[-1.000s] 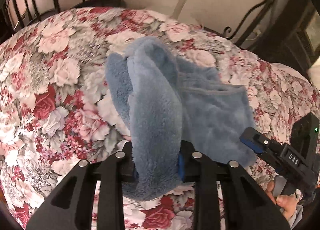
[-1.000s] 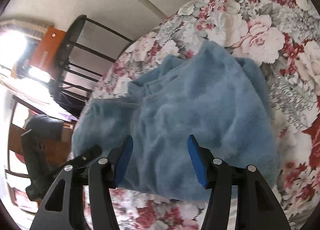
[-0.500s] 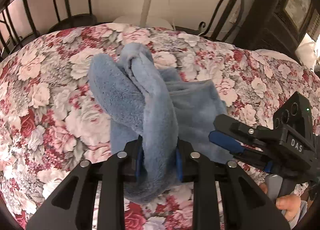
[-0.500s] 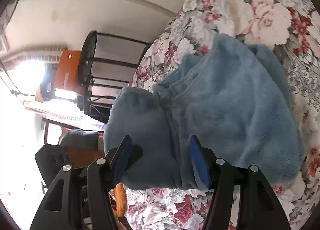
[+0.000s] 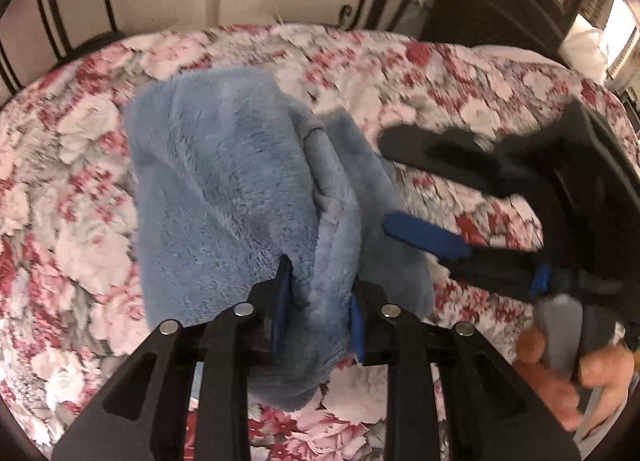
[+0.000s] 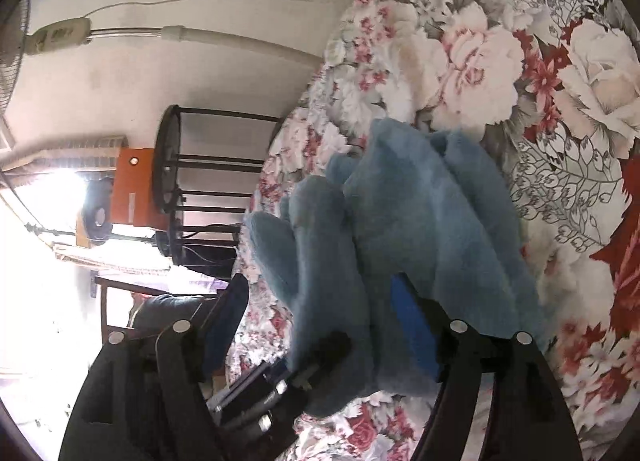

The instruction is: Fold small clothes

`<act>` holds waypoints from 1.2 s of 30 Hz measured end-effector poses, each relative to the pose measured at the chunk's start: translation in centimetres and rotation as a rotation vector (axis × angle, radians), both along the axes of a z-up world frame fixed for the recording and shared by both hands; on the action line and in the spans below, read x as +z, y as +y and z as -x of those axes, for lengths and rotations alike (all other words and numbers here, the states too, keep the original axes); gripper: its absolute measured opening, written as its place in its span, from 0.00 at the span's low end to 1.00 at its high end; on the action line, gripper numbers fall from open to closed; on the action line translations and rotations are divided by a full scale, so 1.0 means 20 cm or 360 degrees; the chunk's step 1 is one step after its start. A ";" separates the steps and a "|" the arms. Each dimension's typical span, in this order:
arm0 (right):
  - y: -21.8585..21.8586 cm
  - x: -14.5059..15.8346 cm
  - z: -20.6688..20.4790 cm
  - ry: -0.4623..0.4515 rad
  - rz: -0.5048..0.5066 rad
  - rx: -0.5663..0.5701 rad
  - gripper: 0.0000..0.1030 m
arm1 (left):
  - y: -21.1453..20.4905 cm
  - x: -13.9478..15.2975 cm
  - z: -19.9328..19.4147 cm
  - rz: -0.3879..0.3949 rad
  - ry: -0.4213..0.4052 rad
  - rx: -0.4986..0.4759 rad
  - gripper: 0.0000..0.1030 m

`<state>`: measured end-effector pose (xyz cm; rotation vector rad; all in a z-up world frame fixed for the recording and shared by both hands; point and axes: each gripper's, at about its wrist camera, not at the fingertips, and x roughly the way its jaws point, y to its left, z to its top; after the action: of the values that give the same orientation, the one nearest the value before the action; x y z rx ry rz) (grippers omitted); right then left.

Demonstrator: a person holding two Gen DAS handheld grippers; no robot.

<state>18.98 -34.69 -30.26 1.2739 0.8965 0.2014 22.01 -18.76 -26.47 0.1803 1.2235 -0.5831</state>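
Floral bedspread [image 5: 80, 197] under blue fleece garment [image 5: 224, 197]; left hand-held gripper [image 5: 318, 319] clamps it, right hand-held gripper [image 6: 320, 325] spread.

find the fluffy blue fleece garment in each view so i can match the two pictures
Left wrist view: the fluffy blue fleece garment fills the centre-left, a fold pinched in the left gripper.
Right wrist view: it lies in the centre, reaching between the open fingers of the right gripper.
Shared landmark: the floral red-and-white bedspread beneath it.

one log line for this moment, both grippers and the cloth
left gripper: shut on blue fleece garment | right gripper: open, beside it | bedspread: under garment
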 end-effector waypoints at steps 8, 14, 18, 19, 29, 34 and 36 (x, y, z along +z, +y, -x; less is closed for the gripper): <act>0.10 -0.02 -0.12 0.0014 0.0130 0.0140 0.81 | 0.03 -0.01 0.03 0.0177 0.0062 -0.0015 0.54; 0.18 0.04 -0.19 -0.0049 0.0239 0.0293 0.82 | 0.08 0.01 0.01 0.0278 0.0102 -0.0034 0.60; 0.25 0.08 -0.23 -0.0094 0.0395 0.0422 0.82 | 0.12 0.04 0.02 0.0288 0.0099 -0.0080 0.61; 0.27 0.09 -0.24 -0.0103 0.0414 0.0434 0.82 | 0.13 0.05 0.02 0.0286 0.0092 -0.0091 0.61; 0.28 0.03 -0.27 -0.0020 0.0564 0.0435 0.24 | 0.32 0.18 0.06 0.0211 0.0035 -0.0189 0.70; 0.22 0.02 -0.25 -0.0010 0.0475 0.0347 0.24 | 0.37 0.20 0.15 -0.0100 -0.0299 -0.0164 0.84; 0.24 0.04 -0.26 -0.0022 0.0498 0.0367 0.24 | 0.30 0.17 0.18 -0.0209 -0.0402 -0.0199 0.84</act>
<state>24.08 -29.91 -29.51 0.8784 1.0196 0.2406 18.32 -12.82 -23.05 0.4311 1.0094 -0.5693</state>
